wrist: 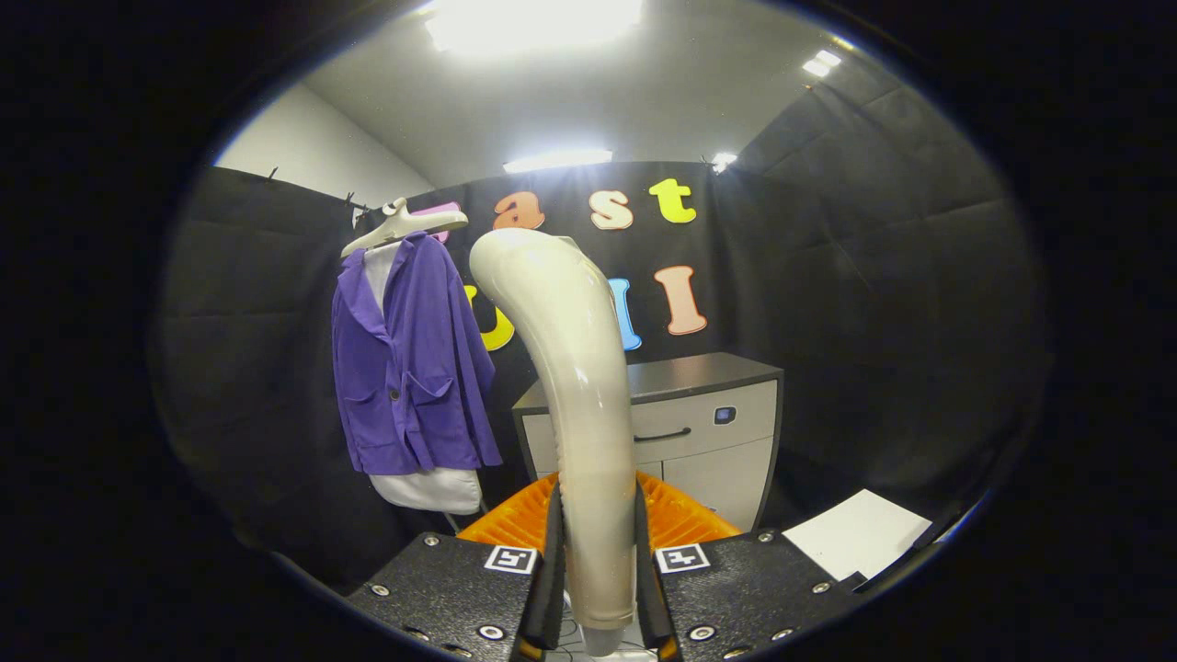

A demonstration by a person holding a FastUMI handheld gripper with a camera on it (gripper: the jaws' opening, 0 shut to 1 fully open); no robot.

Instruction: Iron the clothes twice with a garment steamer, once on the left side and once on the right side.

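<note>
Your gripper (598, 552) has its two fingers (554, 552) closed snugly against either side of the garment steamer (575, 368), gripping the lower part of its pale, glossy handle so that no gap shows between pads and plastic. The steamer rises upright from between the fingers and curves over toward the left at its top, its rounded head ending near the hanger (405, 223). Beyond the fingers and off to the left, the purple jacket (409, 363) hangs on that pale hanger against the black booth wall, well apart from the steamer; it is open at the front over a white garment (428, 487) whose hem shows below the jacket's bottom edge. Straight behind the steamer stands a low cabinet (699, 414) with a dark top, pale drawer fronts and a dark handle. To the right of your fingers a white sheet (855, 542) lies flat on a dark surface.
</note>
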